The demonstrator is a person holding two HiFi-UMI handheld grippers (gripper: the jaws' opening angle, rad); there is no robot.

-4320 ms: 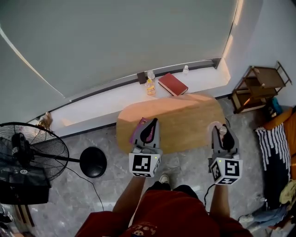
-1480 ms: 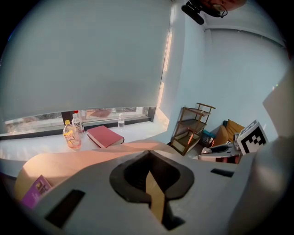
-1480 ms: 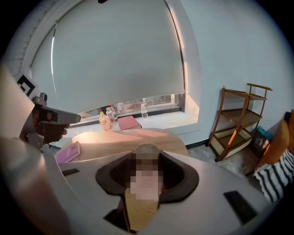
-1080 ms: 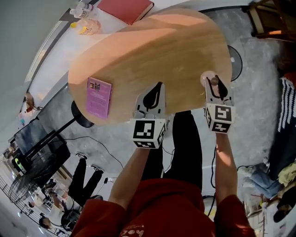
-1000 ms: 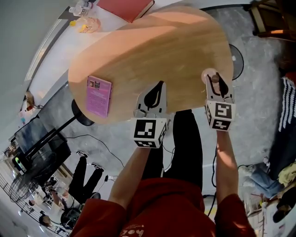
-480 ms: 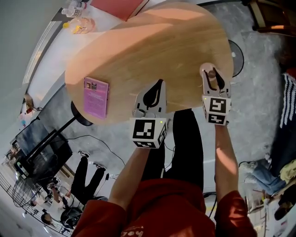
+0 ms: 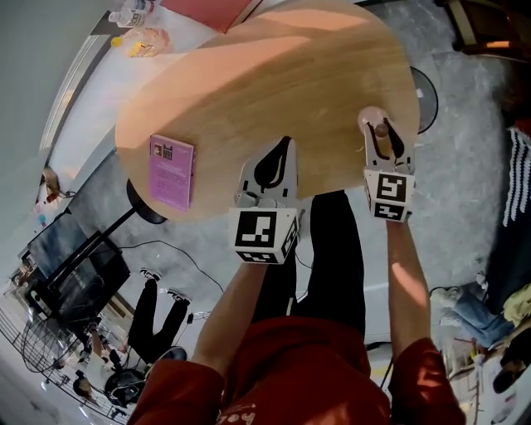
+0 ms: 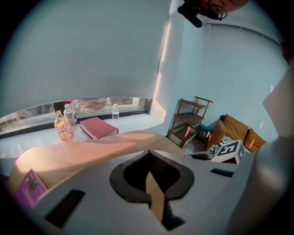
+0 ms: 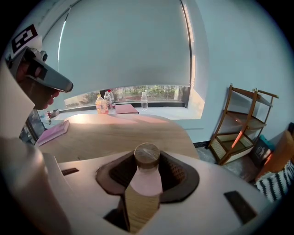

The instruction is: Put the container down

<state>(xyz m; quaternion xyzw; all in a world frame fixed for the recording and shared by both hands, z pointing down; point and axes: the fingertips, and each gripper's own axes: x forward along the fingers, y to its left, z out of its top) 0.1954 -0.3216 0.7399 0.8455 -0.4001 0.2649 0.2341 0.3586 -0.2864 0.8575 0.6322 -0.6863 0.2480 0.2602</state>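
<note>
Broad room is left across the bare middle and far side of the counter (image 7: 274, 75). Its left edge is taken up by a purple booklet (image 7: 171, 170), while the near rim is occupied by the left tool (image 7: 284, 148) and by the right tool (image 7: 377, 122) clamped on the container (image 7: 382, 131). Beyond the far rim, the windowsill (image 7: 95, 87) is crowded by bottles (image 7: 141, 39) and a red book (image 7: 207, 10).
</note>
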